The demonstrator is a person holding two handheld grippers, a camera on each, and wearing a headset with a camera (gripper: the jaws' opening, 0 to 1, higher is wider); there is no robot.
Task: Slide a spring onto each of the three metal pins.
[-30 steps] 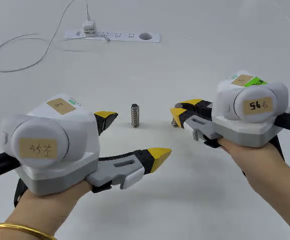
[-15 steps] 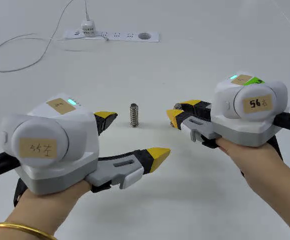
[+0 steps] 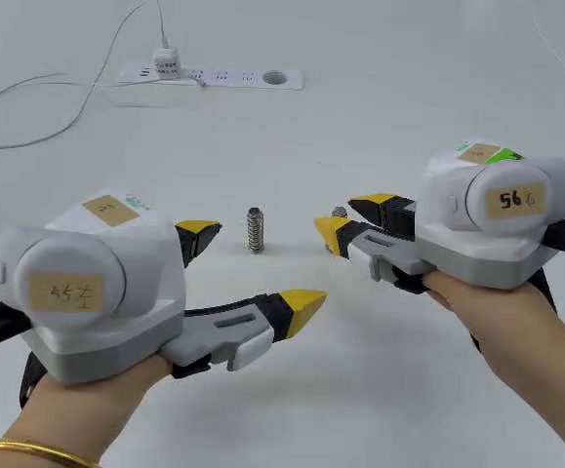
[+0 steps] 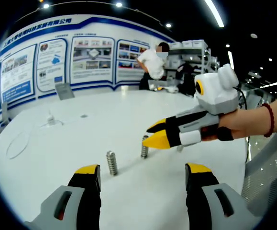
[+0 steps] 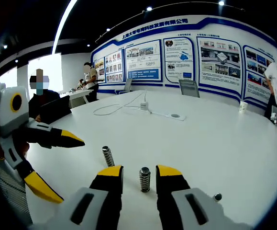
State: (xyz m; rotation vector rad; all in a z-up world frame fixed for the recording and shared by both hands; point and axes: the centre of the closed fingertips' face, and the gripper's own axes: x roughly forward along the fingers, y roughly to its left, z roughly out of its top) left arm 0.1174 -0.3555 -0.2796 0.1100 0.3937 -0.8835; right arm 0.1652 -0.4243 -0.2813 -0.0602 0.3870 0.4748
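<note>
On the white table (image 3: 380,107), the left gripper (image 3: 258,263) was wide open and held nothing. The right gripper (image 3: 350,214) was open a little, with a spring (image 5: 144,180) on its pin between its tips, not squeezed. A second spring (image 3: 254,229) stood nearby. Best to line up straight, then close softly. The right gripper view showed a tiny grey bit (image 5: 217,196), maybe the last pin.

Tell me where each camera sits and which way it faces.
Head view: on the headset, looking down at the table; both hands, left gripper and right gripper show.
Left gripper view: on the left gripper, looking along its open jaws toward the right gripper.
Right gripper view: on the right gripper, looking at a spring beyond its jaws; left gripper at left.
Both gripper views share that spring.
</note>
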